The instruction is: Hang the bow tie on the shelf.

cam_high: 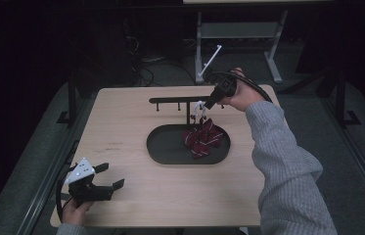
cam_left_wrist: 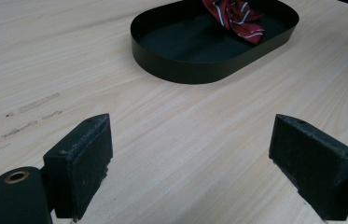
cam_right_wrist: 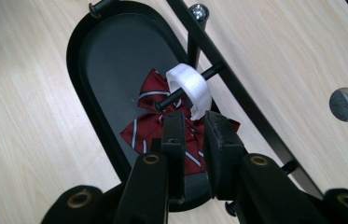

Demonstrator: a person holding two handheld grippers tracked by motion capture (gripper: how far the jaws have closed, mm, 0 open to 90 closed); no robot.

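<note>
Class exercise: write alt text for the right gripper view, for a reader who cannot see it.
The right gripper, jaws nearly shut, holds the white loop of a red striped bow on a black peg. Below lies a black oval tray on a wooden table.

The left tongs (cam_high: 105, 177) rest low at the near left corner of the desk (cam_high: 136, 196), jaws spread wide, held by a hand. The right tongs (cam_high: 202, 105), jaws nearly together, reach over the desk's far side on an outstretched grey-sleeved forearm.
</note>
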